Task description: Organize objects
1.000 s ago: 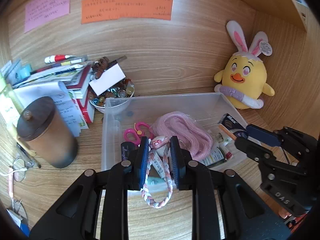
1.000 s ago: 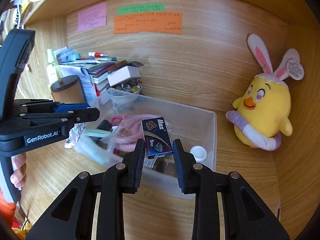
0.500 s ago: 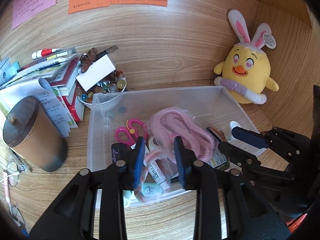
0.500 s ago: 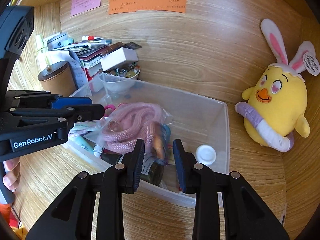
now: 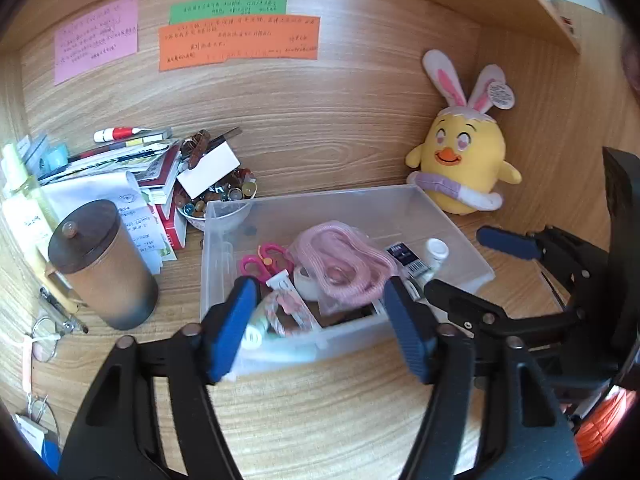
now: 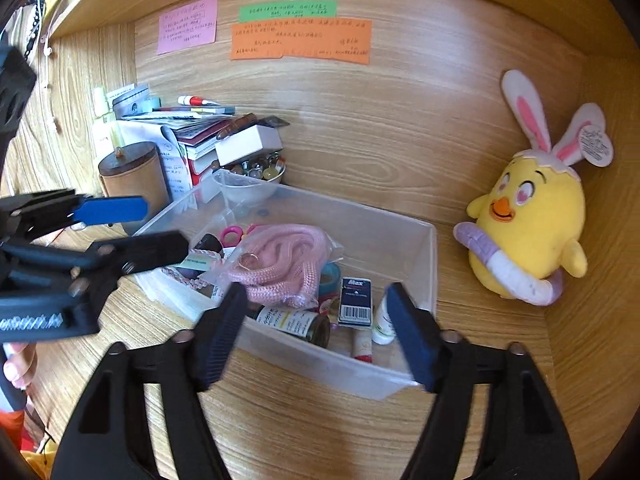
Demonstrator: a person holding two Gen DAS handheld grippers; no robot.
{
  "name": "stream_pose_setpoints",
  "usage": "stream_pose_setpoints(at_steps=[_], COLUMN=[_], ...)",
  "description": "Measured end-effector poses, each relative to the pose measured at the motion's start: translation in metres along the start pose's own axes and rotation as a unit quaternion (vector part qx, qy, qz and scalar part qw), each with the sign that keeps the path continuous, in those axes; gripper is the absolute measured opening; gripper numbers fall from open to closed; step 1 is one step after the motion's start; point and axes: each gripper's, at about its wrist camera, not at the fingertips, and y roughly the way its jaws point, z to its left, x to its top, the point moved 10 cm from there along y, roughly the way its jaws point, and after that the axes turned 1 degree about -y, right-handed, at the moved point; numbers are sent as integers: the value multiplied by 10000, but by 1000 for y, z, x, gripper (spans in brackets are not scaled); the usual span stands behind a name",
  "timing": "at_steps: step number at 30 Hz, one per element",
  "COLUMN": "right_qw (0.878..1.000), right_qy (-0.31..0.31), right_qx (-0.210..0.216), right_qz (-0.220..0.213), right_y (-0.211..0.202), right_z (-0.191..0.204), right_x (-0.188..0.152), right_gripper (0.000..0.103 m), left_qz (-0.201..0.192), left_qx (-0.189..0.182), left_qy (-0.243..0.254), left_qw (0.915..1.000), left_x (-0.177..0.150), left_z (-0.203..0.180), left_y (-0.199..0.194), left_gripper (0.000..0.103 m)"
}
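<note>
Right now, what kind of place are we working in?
Probably a study desk set in a wooden alcove at home: handwritten paper notes stuck on the back panel, a pile of books and pens in the corner, and a plush chick beside a clear bin of odds and ends.

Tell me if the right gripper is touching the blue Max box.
Apart. In the right wrist view the right gripper stands open, its jaws just opened, with the Max box lying in the bin, clear of both fingers.
</note>
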Motion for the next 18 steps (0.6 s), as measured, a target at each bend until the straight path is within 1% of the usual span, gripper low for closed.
stream_pose_setpoints(at_steps=[1, 3, 4, 6, 8, 13, 18], right_qw=[10000, 10000, 10000, 9999, 9997, 9993, 9991], right_qy=[16, 57, 70, 124, 200, 307, 362], right_qx=[4, 21, 26, 65, 91, 177, 224], right_qz=[-24, -55, -54, -56, -76, -90, -91], right_y=[-2, -8, -11, -16, -21, -31, -39], right_z=[0, 1, 1, 2, 2, 2, 3], right_x=[-1, -3, -5, -10, -14, -24, -34], right_gripper=[78, 80, 80, 81, 83, 85, 85], left_qz=[-39, -109, -132, -191, -233, -235, -241], left_qx=[24, 65, 82, 124, 166, 135, 182], left_qy=[13, 38, 42, 19, -22, -124, -89], left_qw=[10000, 9999, 9999, 9997, 9996, 9996, 9995], left_x=[-2, -8, -10, -15, -20, -30, -40], left_z=[-1, -2, -2, -1, -1, 0, -3], left_y=[-4, -11, -14, -20, -24, -29, -31], left_gripper=[73, 81, 83, 91, 96, 97, 98])
